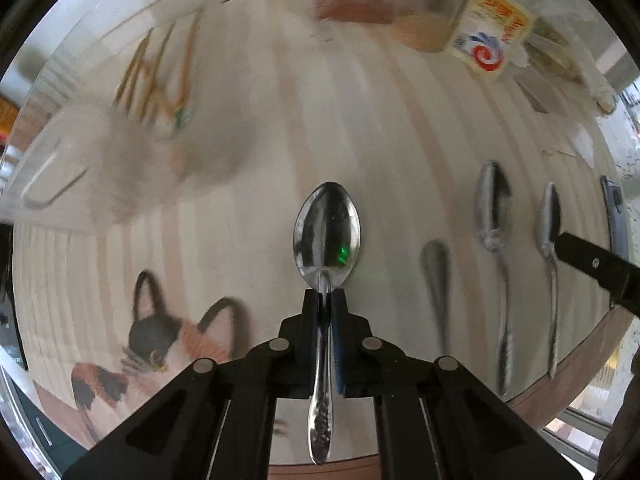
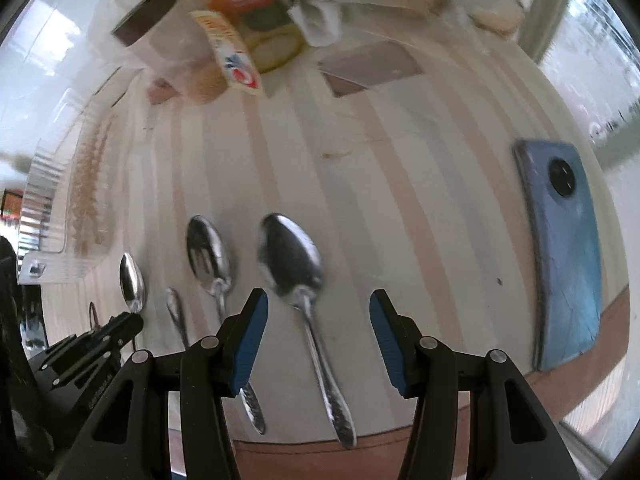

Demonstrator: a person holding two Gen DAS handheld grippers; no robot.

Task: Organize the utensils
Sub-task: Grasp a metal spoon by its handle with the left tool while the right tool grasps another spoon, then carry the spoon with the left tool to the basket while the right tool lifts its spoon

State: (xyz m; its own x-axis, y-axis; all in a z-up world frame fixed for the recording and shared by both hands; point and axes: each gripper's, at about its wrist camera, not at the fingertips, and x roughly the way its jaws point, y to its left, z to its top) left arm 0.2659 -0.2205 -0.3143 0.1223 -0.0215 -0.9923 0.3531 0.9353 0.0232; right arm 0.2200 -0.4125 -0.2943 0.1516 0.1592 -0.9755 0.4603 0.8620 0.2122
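My left gripper is shut on the neck of a steel spoon and holds it above the striped table, bowl pointing away. Two more spoons lie side by side to its right. In the right wrist view my right gripper is open, its blue-padded fingers on either side of the handle of a spoon lying on the table. A second spoon lies just to its left. The left gripper's held spoon shows further left.
A clear tray with wooden chopsticks sits at the far left. A carton and clutter stand at the back. A blue phone lies at the right. A cat picture marks the table's near left. The table edge is near.
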